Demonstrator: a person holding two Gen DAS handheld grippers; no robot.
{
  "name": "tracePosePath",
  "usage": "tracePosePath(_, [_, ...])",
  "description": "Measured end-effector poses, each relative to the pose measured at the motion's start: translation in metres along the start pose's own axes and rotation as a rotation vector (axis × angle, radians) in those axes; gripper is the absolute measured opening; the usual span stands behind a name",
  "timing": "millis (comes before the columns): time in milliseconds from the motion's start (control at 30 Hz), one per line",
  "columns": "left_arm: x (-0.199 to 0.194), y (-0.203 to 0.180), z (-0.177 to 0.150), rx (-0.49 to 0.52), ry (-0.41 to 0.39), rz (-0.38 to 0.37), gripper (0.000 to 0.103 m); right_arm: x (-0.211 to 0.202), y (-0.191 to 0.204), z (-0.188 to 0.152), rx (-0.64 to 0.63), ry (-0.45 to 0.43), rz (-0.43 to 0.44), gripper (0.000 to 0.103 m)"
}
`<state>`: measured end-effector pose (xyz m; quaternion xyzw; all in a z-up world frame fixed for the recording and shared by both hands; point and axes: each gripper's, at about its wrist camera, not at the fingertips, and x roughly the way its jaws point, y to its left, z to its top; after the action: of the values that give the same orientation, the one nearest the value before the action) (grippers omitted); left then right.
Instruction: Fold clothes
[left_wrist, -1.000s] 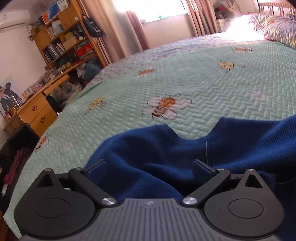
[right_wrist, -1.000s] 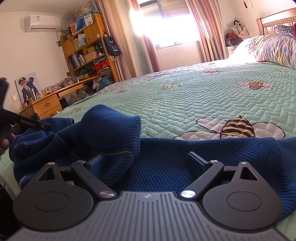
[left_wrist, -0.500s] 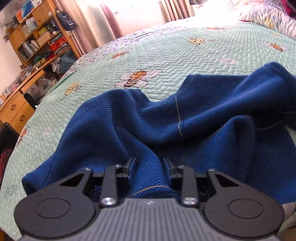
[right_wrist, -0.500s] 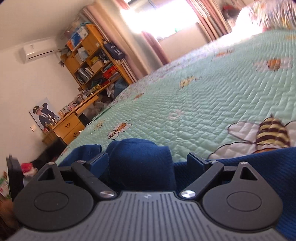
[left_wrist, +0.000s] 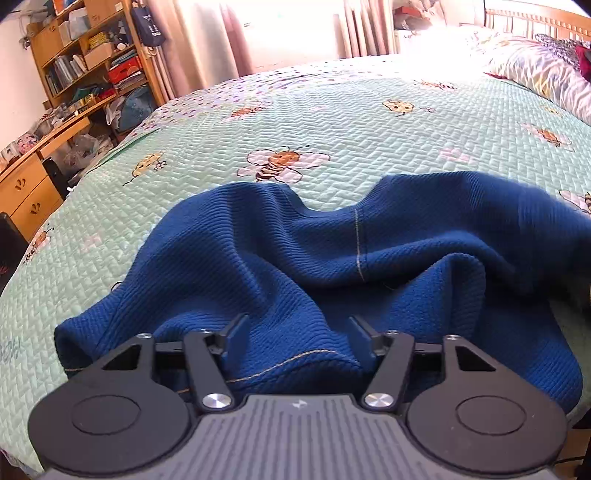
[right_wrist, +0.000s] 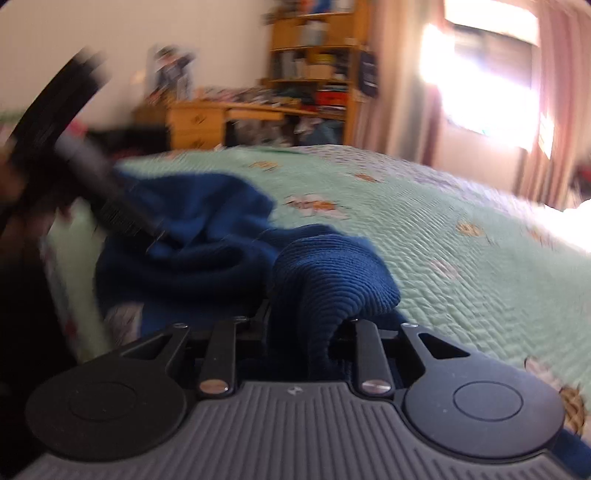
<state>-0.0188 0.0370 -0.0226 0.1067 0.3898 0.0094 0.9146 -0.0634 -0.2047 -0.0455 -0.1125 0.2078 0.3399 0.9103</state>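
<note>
Bee-print bedspread (left_wrist: 369, 122), blue garment (left_wrist: 258, 258) crumpled, left tongs (left_wrist: 299, 328) opening around fold, right tongs (right_wrist: 303, 321) closing, pinching blurred bunch

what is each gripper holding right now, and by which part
Right gripper: jaws closing on a bunched fold of the blue sweater. Left gripper: jaws opening, the sweater's stitched hem between them, not clamped.

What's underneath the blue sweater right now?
The blue sweater lies crumpled on the green bee-print quilt, which shows all around it. Whatever lies directly beneath its folds is covered and cannot be seen.
</note>
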Motion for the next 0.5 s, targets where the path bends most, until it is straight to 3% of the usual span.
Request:
tracePosePath(67, [-0.001, 0.002, 0.000, -0.005, -0.001, -0.001, 0.064, -0.005, 0.017, -0.007, -0.076, 0.032, 0.038, 0.018])
tracePosePath(133, [-0.003, 0.002, 0.000, -0.003, -0.003, -0.002, 0.065, -0.008, 0.019, -0.018, -0.044, 0.070, 0.072, 0.018])
tracePosePath(333, [-0.006, 0.001, -0.001, 0.003, -0.006, -0.002, 0.075, -0.023, -0.013, -0.022, 0.181, 0.091, 0.128, 0.024])
tracePosePath(433, [-0.007, 0.002, -0.002, -0.002, -0.011, -0.005, 0.078, -0.035, -0.023, -0.022, 0.246, 0.077, 0.154, 0.042])
tracePosePath(500, [-0.007, 0.005, -0.002, -0.004, -0.014, -0.009, 0.079, -0.046, -0.034, -0.021, 0.337, 0.033, 0.179, 0.063])
